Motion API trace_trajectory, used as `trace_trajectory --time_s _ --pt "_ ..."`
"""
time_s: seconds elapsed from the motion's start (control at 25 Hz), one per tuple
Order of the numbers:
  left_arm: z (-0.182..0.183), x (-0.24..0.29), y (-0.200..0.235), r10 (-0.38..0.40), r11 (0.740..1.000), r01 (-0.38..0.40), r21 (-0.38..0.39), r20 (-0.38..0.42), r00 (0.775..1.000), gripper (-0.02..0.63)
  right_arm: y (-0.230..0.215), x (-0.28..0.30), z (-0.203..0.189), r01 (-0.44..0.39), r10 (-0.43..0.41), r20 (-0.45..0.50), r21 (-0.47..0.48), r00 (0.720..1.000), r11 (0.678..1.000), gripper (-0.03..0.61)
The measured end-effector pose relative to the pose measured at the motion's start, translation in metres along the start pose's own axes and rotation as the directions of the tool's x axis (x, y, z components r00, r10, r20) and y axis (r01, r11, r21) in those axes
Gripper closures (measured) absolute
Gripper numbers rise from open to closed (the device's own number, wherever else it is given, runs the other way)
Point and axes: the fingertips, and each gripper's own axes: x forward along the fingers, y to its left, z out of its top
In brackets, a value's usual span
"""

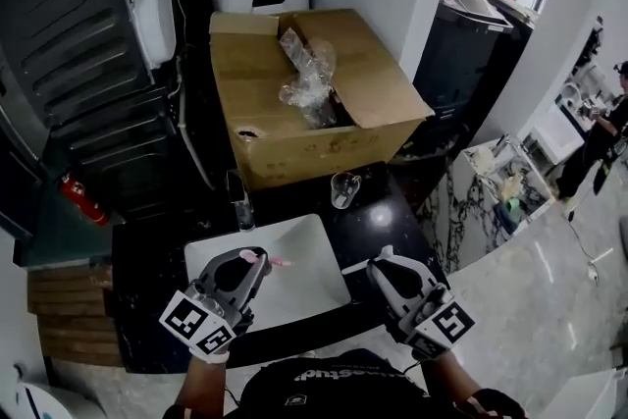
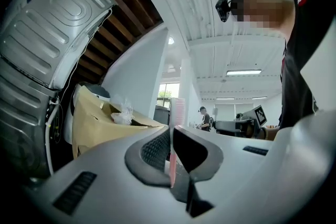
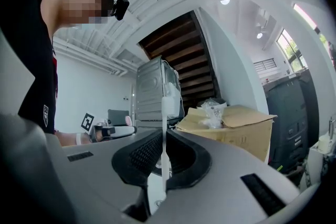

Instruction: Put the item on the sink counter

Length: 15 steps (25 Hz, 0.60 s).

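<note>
My left gripper hovers over the white sink basin and is shut on a thin pink stick-like item whose tip pokes out to the right. In the left gripper view the pink item stands up between the pressed pads of the left gripper. My right gripper hangs over the basin's right rim. In the right gripper view it is shut on a thin white stick. The black sink counter surrounds the basin.
A clear glass cup and a dark faucet stand on the counter behind the basin. An open cardboard box with crumpled plastic sits behind them. A dark ribbed appliance fills the left, a red extinguisher below it.
</note>
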Motion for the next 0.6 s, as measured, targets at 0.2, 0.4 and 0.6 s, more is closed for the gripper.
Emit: trace_trajectory --time_s 0.2,0.4,0.6 --pt "-0.004 0.02 0.01 -0.021 0.999 0.021 -0.042 0.0 1.0 0.584 -0.015 0.008 0.0 0.012 -0.012 -0.017 0.024 1.0 1.0 0.528" --pt "-0.011 0.047 0.012 -0.026 0.998 0.026 -0.05 -0.014 1.0 0.584 -0.042 0.011 -0.004 0.013 -0.011 -0.033 0.062 0.999 0.998 0.528" --pt "-0.018 0.067 0.011 0.0 0.999 -0.001 -0.053 -0.027 1.0 0.584 -0.089 0.023 -0.009 0.012 -0.011 -0.005 0.116 1.0 0.993 0.528"
